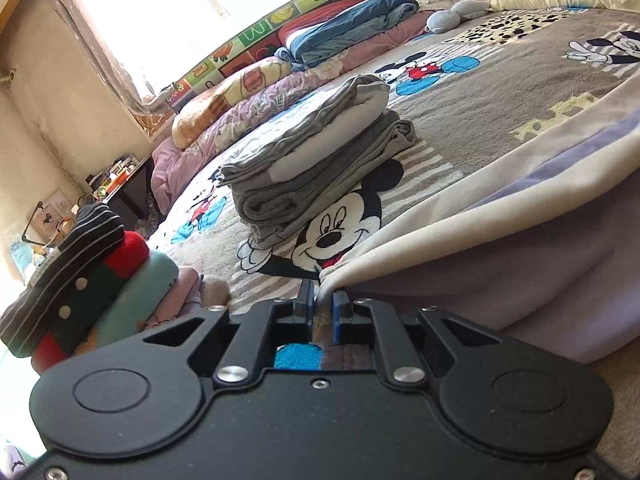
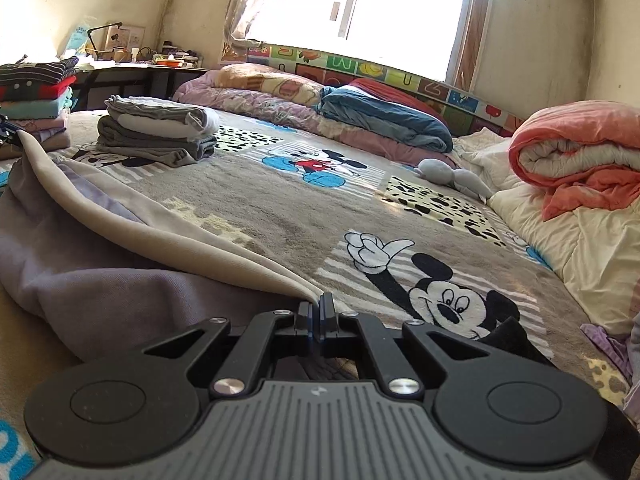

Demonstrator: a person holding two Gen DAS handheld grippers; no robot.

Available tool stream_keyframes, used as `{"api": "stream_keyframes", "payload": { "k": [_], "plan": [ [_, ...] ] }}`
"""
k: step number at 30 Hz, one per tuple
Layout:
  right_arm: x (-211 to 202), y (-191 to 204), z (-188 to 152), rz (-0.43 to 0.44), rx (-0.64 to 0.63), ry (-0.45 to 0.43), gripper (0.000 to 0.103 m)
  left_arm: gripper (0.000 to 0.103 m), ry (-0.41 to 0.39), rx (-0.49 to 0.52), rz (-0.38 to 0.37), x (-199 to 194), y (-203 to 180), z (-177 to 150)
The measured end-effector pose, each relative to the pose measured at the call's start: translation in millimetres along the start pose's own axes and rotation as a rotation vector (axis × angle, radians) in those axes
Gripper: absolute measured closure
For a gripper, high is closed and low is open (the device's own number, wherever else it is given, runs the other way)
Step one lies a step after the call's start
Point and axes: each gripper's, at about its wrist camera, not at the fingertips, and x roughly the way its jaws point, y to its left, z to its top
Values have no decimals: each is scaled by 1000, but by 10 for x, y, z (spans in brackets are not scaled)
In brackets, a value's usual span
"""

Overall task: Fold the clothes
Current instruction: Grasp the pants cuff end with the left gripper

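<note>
A lavender and cream garment (image 1: 500, 240) lies on the Mickey Mouse bedspread (image 1: 500, 92). My left gripper (image 1: 323, 300) is shut on one corner of its cream edge, low over the bed. My right gripper (image 2: 319, 304) is shut on the other corner of the same garment (image 2: 120, 248), whose cream edge runs away to the left. The left gripper (image 2: 6, 130) shows at the far left edge of the right wrist view. The cloth sags between the two grippers.
A pile of folded grey clothes (image 1: 316, 160) (image 2: 160, 128) sits mid-bed. A colourful folded stack (image 1: 80, 284) (image 2: 36, 100) stands at the bed's left edge. Rolled quilts (image 2: 360, 116) line the window side; an orange quilt (image 2: 580, 156) and pillows lie at the right. A grey plush toy (image 2: 452, 178) lies near the pillows.
</note>
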Motion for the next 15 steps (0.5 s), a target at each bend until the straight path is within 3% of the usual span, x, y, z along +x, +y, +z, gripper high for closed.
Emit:
{"api": "stream_keyframes", "payload": {
  "k": [15],
  "plan": [
    [426, -229, 135, 40, 85, 25, 100, 96, 102, -76, -110, 493, 190, 204]
  ]
}}
